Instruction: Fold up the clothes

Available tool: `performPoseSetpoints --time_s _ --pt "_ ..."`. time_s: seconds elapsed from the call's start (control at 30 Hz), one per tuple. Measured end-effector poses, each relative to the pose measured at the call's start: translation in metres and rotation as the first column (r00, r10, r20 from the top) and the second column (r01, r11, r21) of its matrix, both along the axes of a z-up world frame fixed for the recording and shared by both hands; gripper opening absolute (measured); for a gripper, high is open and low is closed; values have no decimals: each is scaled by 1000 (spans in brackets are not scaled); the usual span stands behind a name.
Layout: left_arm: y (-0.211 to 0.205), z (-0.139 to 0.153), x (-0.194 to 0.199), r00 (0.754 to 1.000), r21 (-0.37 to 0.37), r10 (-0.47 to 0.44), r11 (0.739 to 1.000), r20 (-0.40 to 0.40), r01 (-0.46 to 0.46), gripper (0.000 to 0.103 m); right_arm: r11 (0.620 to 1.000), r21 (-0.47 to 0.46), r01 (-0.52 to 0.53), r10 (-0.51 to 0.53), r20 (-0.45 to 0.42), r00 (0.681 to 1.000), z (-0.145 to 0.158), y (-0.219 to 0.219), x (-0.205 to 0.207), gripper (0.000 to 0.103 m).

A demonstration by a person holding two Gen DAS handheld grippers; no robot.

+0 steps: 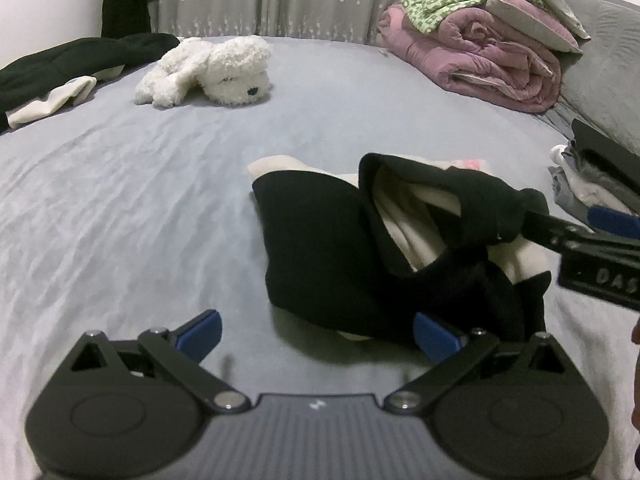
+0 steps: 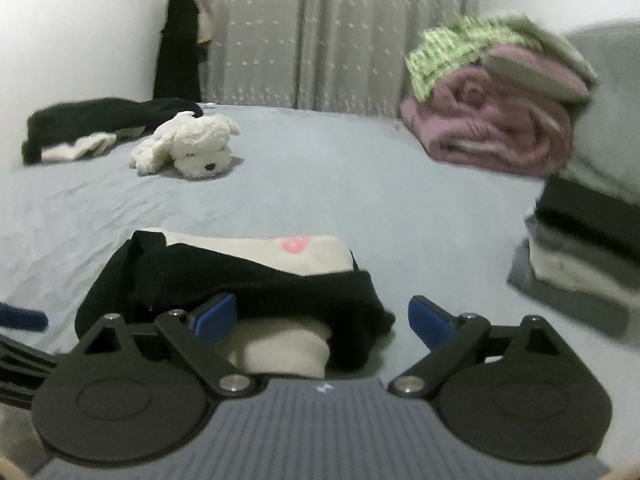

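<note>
The black-and-cream garment [image 2: 224, 280] is mid-fold beside the folded stack [image 2: 576, 264]; both the left gripper [image 1: 316, 334] and the right gripper [image 2: 322, 320] are spread wide, nothing held; a fresh edge grasp is judged needed.

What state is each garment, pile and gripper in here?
black garment: bunched, unfolded, cream lining showing
left gripper: open, empty
right gripper: open, fabric hanging over one finger
pink quilt: rolled
clothes stack: folded
plush dog: lying flat
</note>
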State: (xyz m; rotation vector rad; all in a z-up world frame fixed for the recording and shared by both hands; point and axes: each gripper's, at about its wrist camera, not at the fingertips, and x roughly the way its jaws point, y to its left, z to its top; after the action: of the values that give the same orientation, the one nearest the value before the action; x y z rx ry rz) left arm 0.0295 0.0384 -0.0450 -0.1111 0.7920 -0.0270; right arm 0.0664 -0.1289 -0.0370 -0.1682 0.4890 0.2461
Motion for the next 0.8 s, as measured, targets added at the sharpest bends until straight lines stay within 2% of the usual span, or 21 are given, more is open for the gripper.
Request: performPoseSetpoints --time_s 0.13,0.3,0.4,0.47,0.63,0.7,0.8 --pt "4 2 0 1000 -9 2 1000 -2 -2 102 994 -70 -87 88 12 996 -2 4 -5 93" --pt "11 4 3 999 -21 37 999 4 -37 99 966 -160 -204 207 2 978 -6 8 -15 91" --pt "19 6 6 997 -32 70 997 12 -70 99 959 -145 -241 241 -19 970 -3 10 -22 85" --pt "25 7 8 995 -47 96 994 14 -95 99 958 -88 -274 271 -41 962 1 10 -27 81" --pt "35 7 14 989 -88 145 986 3 -144 98 938 64 -342 347 -135 928 -1 15 -31 62" --pt "37 7 15 987 -103 159 982 -3 -158 98 935 85 -345 355 -178 918 -7 21 -30 55" --pt "37 7 17 987 -113 162 980 -5 -162 98 944 71 -321 329 -234 915 -18 27 -23 32"
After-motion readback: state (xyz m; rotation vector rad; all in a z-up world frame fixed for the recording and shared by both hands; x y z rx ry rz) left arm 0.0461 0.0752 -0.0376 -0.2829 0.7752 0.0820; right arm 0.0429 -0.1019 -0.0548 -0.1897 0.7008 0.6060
